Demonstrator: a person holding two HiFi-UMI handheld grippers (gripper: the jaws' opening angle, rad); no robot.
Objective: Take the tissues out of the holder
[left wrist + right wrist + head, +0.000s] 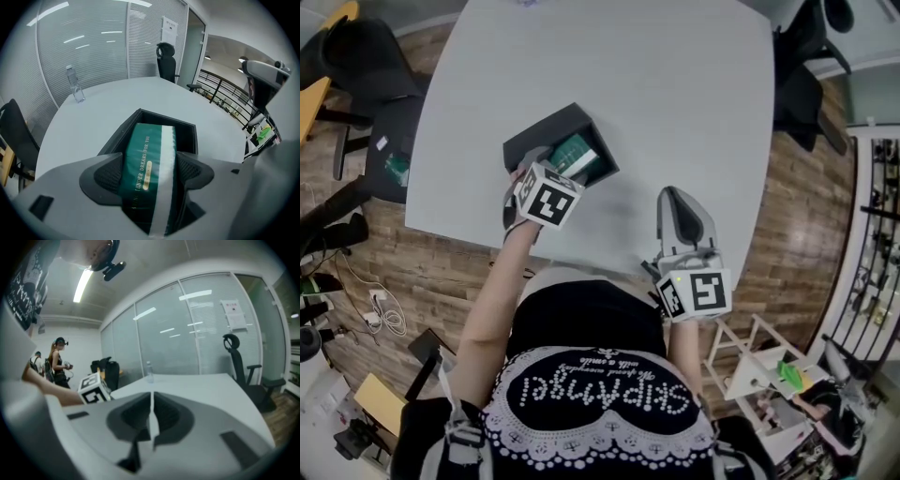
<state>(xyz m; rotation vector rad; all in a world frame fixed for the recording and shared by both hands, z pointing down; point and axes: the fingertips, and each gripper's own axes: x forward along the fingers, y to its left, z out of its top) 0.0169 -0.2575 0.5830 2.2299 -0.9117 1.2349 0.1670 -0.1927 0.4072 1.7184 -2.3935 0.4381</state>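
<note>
Left gripper [151, 174], jaws spread, straddled the tissue pack [145, 145] inside the holder [186, 130], seemingly due to clamp next; right gripper [151, 414] sat clenched, empty.

Head view: camera on the person's head, facing steeply down. Pale grey rounded table [675, 112] fills 12 o'clock, the wearer's black top sits at 6. Mid distance, nearly the whole tabletop fits.

Left gripper view: rides the left gripper [151, 168], tilted down and very near. Black open-topped box holder [187, 129] fills centre to 6 o'clock.

Right gripper view: on the right gripper [151, 401], low, nearly level across the tabletop towards a glass partition.

Shared: clear plastic water bottle [75, 85] at 11 o'clock in the left gripper view, 12 in the right. Black high-backed office chair [166, 61] at 12 and 3. The head view shares the holder, at 11 o'clock there
</note>
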